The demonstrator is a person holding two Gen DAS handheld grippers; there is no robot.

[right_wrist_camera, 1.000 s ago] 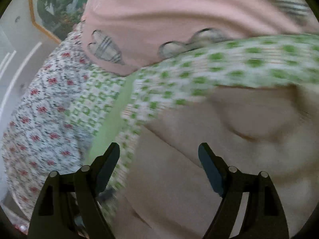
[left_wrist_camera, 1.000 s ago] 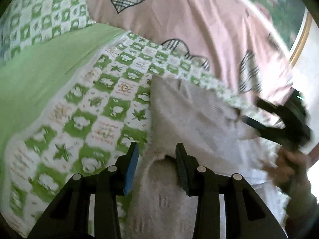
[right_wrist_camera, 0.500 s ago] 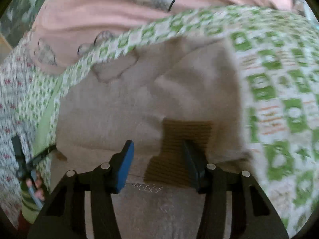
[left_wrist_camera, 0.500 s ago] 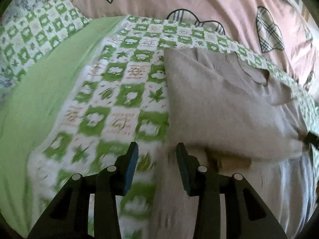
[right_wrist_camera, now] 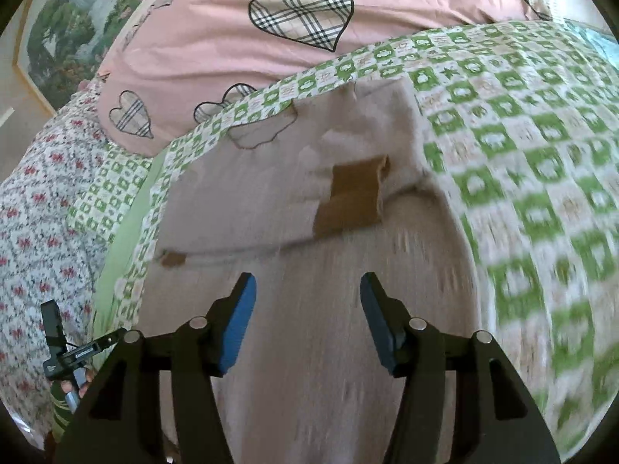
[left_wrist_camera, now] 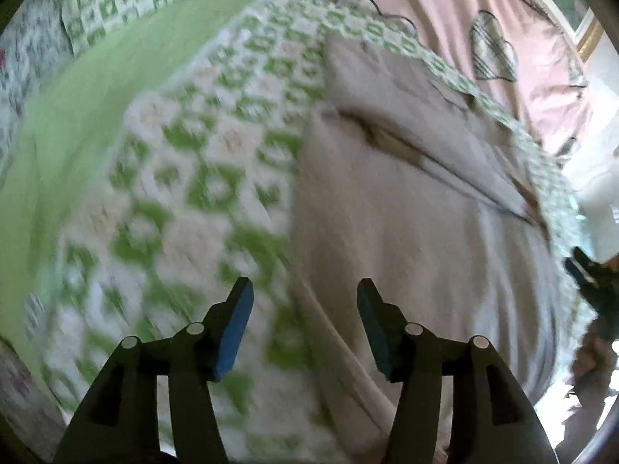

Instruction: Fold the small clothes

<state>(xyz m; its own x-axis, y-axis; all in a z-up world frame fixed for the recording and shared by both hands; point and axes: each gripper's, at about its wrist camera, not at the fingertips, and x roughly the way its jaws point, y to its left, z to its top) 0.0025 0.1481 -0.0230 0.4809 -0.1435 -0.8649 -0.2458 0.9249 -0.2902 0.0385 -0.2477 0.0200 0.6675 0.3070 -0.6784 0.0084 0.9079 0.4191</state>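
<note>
A beige sweater (right_wrist_camera: 301,178) lies on the bed, on a green and white checked cover (right_wrist_camera: 522,162). Its top part is folded down over the rest. A brown tag (right_wrist_camera: 350,199) shows at the fold, and a smaller brown bit (right_wrist_camera: 172,259) peeks out at the fold's other end. In the left view the sweater (left_wrist_camera: 406,212) fills the middle and right side, with the fold line running across it.

The right tongs (right_wrist_camera: 307,311) hang over the lower part of the sweater. The jaws are opening and nothing is between them; the blue pads do not press on the cloth. The left tongs (left_wrist_camera: 305,315) hang over the sweater's side edge, where it meets the checked cover (left_wrist_camera: 185,178). These jaws are opening too, with nothing held.

Each view shows the other tongs small at the side: the right tongs (left_wrist_camera: 592,282) at the right edge of the left view, the left tongs (right_wrist_camera: 65,352) low at the left of the right view, with fingers around the handle.

Beyond the sweater, toward the far edge of the bed, lies a pink quilt (right_wrist_camera: 232,27) with checked hearts. A plain green strip (left_wrist_camera: 96,89) runs along the cover's side. A sheet with small red flowers (right_wrist_camera: 35,201) lies past it. A framed picture (right_wrist_camera: 73,19) hangs on the wall.
</note>
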